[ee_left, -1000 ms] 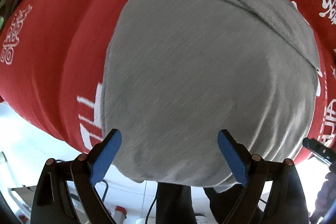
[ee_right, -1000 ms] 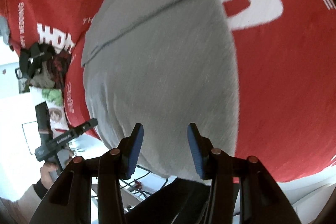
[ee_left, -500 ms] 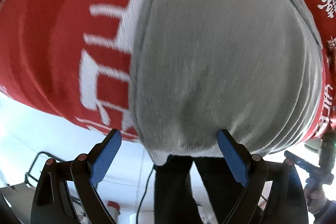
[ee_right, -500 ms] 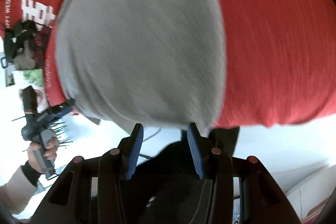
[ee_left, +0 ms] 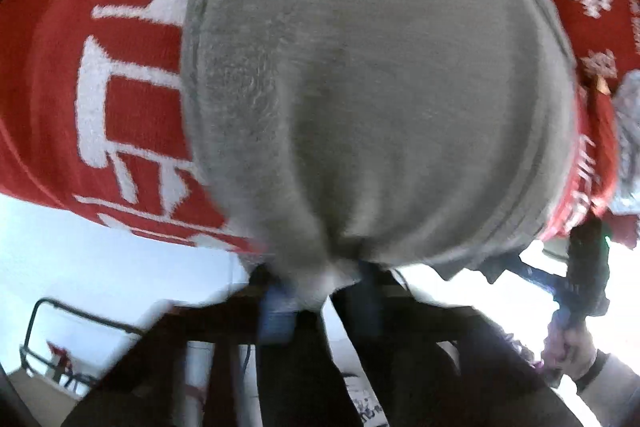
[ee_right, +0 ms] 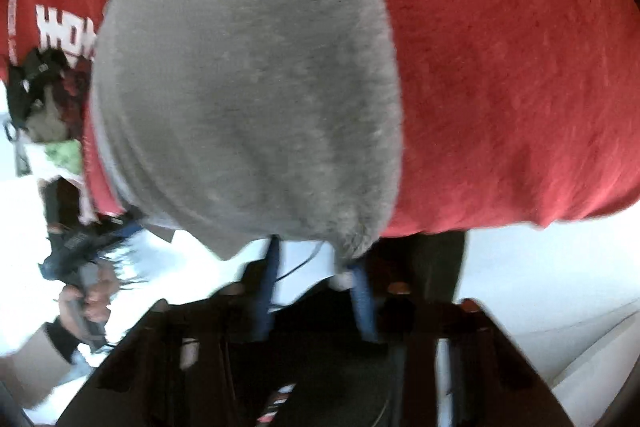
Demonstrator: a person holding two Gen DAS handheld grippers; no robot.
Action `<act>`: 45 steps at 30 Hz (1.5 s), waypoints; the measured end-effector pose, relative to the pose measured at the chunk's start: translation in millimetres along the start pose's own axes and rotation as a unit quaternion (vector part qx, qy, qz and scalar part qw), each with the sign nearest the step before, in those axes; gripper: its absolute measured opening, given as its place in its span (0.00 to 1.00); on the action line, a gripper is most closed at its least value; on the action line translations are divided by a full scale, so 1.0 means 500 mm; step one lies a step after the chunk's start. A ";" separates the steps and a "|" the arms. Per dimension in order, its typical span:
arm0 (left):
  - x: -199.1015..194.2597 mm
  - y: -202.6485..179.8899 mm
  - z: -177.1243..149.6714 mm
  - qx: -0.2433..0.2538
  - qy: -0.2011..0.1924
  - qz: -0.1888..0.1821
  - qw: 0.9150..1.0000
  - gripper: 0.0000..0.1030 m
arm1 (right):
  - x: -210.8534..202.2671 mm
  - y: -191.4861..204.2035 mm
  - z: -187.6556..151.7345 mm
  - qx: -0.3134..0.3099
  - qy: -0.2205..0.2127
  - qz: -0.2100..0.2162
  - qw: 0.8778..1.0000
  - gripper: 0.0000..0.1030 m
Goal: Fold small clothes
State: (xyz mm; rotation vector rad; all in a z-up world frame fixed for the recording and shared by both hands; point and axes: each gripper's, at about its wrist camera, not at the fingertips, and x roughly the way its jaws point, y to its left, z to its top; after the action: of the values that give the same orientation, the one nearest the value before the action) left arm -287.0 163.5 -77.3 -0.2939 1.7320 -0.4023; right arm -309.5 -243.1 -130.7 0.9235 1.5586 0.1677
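Observation:
A small grey garment [ee_left: 360, 87] lies flat on a red cloth with white lettering [ee_left: 120, 87], and its near hem hangs over the table edge. My left gripper [ee_left: 320, 295] is closing, and its blue pads pinch a puckered bunch of that hem. In the right wrist view the grey garment [ee_right: 248, 87] fills the middle over the red cloth [ee_right: 500, 87]. My right gripper [ee_right: 314, 291] is closing at the hem's near corner. Its blurred blue fingers [ee_right: 362, 299] still stand apart, and the hem tip sits by the right one.
A hand [ee_left: 576, 351] holds the other gripper at the right of the left wrist view, and a hand [ee_right: 92, 303] shows at the left of the right wrist view. Dark items [ee_right: 40, 87] lie at the table's left end. A black wire frame [ee_left: 60, 339] stands on the pale floor.
Both grippers came down to the garment's near hem at the table edge. The left jaws drew in from wide open onto the hem. The right fingers blurred at the hem corner.

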 end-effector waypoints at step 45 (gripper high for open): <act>-0.219 -0.128 0.790 -0.058 -0.208 0.069 0.974 0.11 | -0.234 0.174 0.728 0.026 -0.153 0.156 0.975 0.06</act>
State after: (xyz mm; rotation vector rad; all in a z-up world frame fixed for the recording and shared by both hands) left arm 120.0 108.8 -19.3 -0.3152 1.3558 -0.1240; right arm 44.7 -402.1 -74.7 1.1744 1.1322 0.1980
